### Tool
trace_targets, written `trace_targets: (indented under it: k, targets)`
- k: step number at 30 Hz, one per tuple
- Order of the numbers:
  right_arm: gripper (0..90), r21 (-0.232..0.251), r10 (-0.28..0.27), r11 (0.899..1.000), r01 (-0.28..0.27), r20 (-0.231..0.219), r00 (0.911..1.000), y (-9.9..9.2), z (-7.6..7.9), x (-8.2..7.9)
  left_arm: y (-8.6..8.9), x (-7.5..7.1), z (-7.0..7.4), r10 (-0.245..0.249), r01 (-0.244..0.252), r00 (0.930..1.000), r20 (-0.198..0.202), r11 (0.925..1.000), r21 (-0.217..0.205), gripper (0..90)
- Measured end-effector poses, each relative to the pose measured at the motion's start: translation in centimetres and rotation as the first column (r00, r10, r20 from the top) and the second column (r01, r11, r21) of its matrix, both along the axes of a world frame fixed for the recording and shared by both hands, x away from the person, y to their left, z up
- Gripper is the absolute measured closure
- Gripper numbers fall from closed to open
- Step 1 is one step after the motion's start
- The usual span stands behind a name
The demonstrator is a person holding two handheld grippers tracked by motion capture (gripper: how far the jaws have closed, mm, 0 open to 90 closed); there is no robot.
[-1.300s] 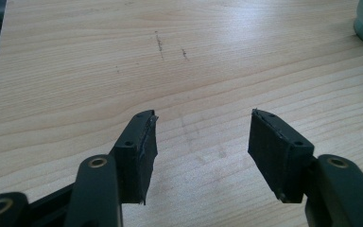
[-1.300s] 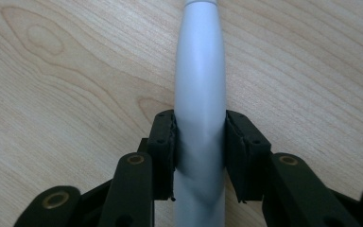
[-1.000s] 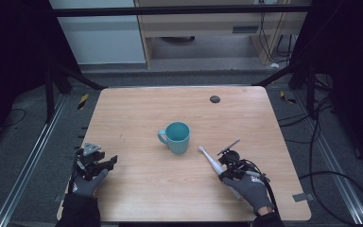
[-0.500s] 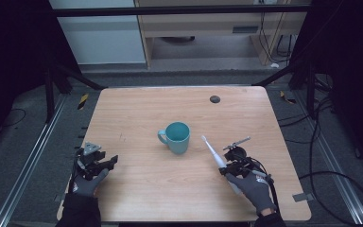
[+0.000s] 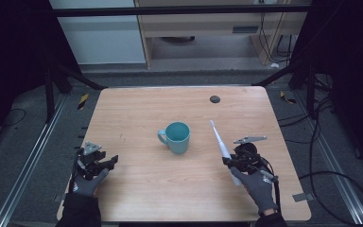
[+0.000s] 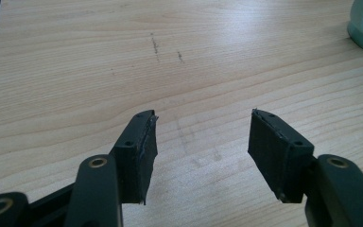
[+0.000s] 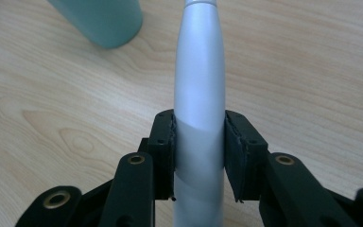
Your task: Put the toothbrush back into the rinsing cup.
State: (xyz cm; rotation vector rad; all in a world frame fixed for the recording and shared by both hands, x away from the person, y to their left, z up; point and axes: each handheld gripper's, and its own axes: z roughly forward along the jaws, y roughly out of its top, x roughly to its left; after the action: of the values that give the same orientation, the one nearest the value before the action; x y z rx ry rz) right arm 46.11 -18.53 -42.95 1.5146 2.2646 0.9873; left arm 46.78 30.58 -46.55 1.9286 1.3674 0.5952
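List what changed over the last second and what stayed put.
The right tool, shut on the white toothbrush, swung it from lying low to pointing up and away, nearer the teal mug. The mug, the open left tool and the table stayed as they were.

A pale wooden bench (image 5: 137, 109) stands on grey floor (image 5: 23, 156). Behind it sit a white cabinet (image 5: 104, 38) and a beige desk (image 5: 203, 28); cables (image 5: 331, 175) trail right.

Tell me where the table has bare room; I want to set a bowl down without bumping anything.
The far left corner of the table is bare, as is the near middle between the left gripper and the right gripper. It is tight between the mug and the toothbrush.
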Motion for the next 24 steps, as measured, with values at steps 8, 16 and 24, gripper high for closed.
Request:
trace_targets:
  k: [8, 16, 24]
  targets:
    - [66.4, 0.056, -0.052, 0.997, 0.046, 0.110, 0.9925, -0.1, 1.0, -0.3, 0.0, -0.1, 0.0, -0.003, 0.003, 1.0000, 0.003, 1.0000, -0.005, 41.7]
    - [66.4, 0.094, -0.069, 0.994, 0.053, 0.179, 0.9814, 0.2, 1.9, -0.3, 0.0, -0.1, 0.0, -0.005, 0.005, 1.0000, 0.006, 0.9999, -0.009, 41.5]
    - [66.4, 0.149, -0.098, 0.987, 0.061, 0.254, 0.9622, 0.9, 3.7, 0.6, 0.0, -0.1, 0.0, -0.004, 0.004, 1.0000, 0.008, 0.9999, -0.017, 41.3]
